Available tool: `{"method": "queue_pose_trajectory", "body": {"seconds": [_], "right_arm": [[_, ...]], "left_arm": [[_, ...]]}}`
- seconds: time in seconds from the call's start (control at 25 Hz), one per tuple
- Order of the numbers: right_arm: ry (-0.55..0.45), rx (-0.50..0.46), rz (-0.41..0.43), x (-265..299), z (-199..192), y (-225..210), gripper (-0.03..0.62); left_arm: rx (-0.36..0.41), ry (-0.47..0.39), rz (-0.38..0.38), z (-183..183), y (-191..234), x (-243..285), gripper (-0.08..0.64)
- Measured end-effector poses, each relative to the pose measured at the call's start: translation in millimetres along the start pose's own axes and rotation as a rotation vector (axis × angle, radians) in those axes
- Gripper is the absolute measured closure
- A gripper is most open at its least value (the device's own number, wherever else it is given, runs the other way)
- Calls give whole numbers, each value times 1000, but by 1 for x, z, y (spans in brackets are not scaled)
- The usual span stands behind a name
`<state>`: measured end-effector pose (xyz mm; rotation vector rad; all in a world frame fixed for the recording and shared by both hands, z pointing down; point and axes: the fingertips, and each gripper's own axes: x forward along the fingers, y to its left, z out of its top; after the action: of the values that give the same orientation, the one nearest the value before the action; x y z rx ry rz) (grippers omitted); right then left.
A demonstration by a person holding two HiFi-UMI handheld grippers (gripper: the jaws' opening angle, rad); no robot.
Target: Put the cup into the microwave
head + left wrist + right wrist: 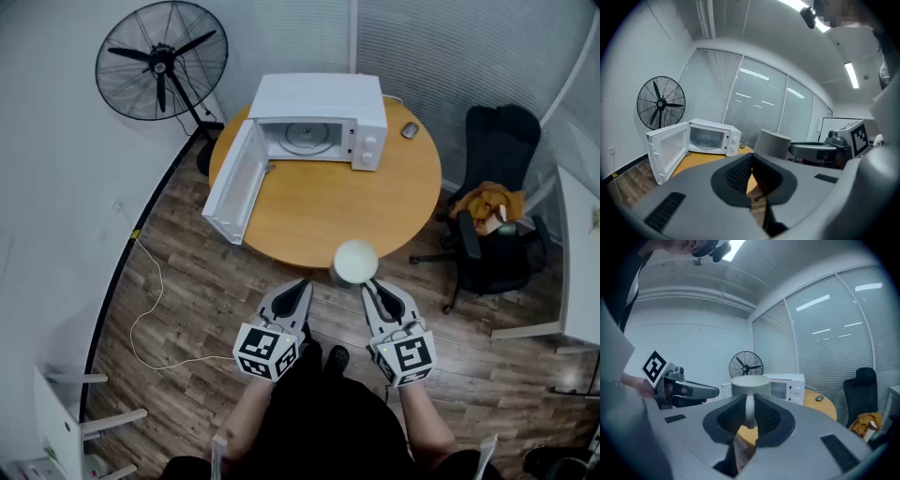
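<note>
Cup (355,261): white, plain, looks ceramic, so judged rigid, moderately heavy for its size, glazed and slippery, and breakable if knocked against the oven frame. Its handle (749,414) is the sensible hold; the smooth round wall would likely slip between flat pads. The cup sits at the near edge of the round wooden worktop (319,220), right in front of the person; no view settles whether its base rests on the wood or is just clear of it. The right gripper (749,399) is clamped on the handle, with one ribbed pad pressed on each side and the cup body upright just beyond the jaw tips. With the hold off-centre, the cup may swing about the handle, so the carry wants to be level and slow. The left gripper (751,158) hangs just left of the cup, jaws closed together with nothing between them. The microwave (323,117) stands at the far side of the worktop, well apart from the cup. Its door (232,183) is swung wide to the left and its glass turntable (305,138) is bare.
</note>
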<state>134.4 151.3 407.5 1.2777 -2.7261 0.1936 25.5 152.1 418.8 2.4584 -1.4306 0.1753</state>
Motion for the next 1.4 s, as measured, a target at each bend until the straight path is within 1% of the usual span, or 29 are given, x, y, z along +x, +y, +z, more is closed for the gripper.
{"method": "queue_pose_trajectory", "body": {"seconds": [0.12, 0.28, 0.6, 0.84, 1.12, 1.24, 1.4], "right_arm": [[16, -8, 8, -4, -1, 3, 537], [11, -11, 9, -6, 1, 5, 537], [-23, 29, 10, -12, 4, 1, 535], [-36, 31, 27, -11, 4, 3, 535], [-38, 25, -15, 0, 7, -3, 535], [-22, 25, -33, 10, 6, -9, 535], [-26, 22, -71, 32, 13, -14, 535]], "left_arm": [[1, -4, 3, 1, -3, -4, 565], [3, -3, 7, 0, -4, -8, 565], [6, 1, 29, -4, -5, -13, 565], [0, 2, 40, -6, -6, -17, 565], [-8, 5, 32, -6, 14, -10, 565], [-7, 4, 12, -2, 23, -2, 565], [-2, 0, -15, 9, 43, 9, 565]]}}
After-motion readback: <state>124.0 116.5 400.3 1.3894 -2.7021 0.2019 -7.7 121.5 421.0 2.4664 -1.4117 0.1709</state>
